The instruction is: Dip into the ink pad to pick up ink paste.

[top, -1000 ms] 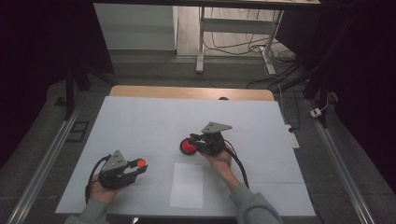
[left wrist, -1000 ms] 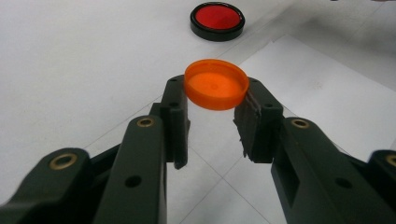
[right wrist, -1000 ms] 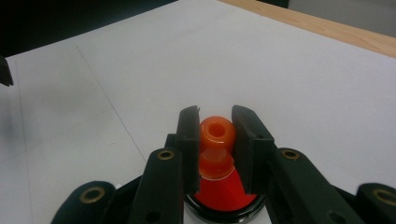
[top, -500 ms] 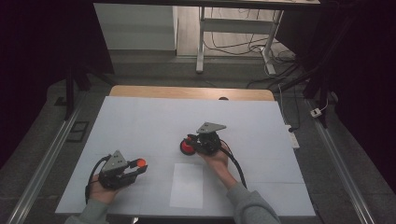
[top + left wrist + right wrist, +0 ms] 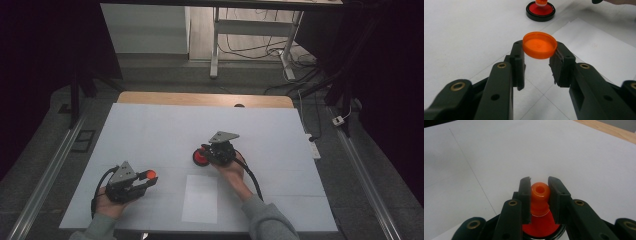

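- Holding the two parts apart, the work looks to stand between uncapping and recapping a small bottle; which way it runs I cannot tell.
- The left gripper clamps an orange cap by its rim, jaws closed on it, the cap's hollow side tilted up; in the high view the left gripper sits low on the left side of the table, with the cap at its tip.
- The right gripper is closed on the orange spout of the bottle, jaws pressing either side of the neck; the bottle's red body with black rim rests on the table near the middle, just beside the right gripper.
- The cap is smooth, glossy, slightly translucent plastic, a shallow round disc with a short wall.
- The spout is rounded and bulbous with a small hole in its top, above a clear collar.
- A white sheet of paper lies flat between the hands, matte like the table cover.
- Next, as I judge it: bringing the cap over the spout calls for squaring its open side to the nozzle while the right hand keeps the bottle steady.
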A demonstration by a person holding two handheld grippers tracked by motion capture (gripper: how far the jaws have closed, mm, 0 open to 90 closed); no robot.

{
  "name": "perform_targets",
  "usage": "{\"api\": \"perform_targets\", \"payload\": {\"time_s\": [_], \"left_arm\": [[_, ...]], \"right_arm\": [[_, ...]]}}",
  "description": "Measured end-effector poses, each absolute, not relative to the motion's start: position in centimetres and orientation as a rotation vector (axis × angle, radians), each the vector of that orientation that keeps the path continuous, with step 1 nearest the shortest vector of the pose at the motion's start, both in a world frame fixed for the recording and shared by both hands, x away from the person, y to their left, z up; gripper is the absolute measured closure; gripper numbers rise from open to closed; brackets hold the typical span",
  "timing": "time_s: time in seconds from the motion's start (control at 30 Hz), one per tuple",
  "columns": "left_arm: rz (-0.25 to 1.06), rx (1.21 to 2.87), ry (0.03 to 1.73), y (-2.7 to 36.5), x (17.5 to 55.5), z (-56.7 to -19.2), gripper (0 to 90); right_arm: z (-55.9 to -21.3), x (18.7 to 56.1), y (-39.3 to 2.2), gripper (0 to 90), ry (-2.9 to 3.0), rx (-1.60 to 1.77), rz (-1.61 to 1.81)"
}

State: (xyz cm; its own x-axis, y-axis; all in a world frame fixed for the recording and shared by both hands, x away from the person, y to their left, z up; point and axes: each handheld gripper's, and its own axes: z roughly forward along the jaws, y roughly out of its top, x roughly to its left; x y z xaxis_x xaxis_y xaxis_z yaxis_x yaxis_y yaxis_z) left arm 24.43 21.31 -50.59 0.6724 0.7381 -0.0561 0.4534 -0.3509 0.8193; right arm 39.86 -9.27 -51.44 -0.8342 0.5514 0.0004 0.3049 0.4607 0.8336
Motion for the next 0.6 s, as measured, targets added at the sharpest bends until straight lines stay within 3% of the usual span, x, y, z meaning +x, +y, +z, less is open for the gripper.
{"api": "perform_targets", "payload": {"time_s": [0.6], "left_arm": [[0.409, 2.005, 0.918, 21.22, 24.32, -50.5, 65.7]], "right_arm": [[-52.28, 39.82, -9.17, 73.2, 2.471, 0.725, 1.265]]}}
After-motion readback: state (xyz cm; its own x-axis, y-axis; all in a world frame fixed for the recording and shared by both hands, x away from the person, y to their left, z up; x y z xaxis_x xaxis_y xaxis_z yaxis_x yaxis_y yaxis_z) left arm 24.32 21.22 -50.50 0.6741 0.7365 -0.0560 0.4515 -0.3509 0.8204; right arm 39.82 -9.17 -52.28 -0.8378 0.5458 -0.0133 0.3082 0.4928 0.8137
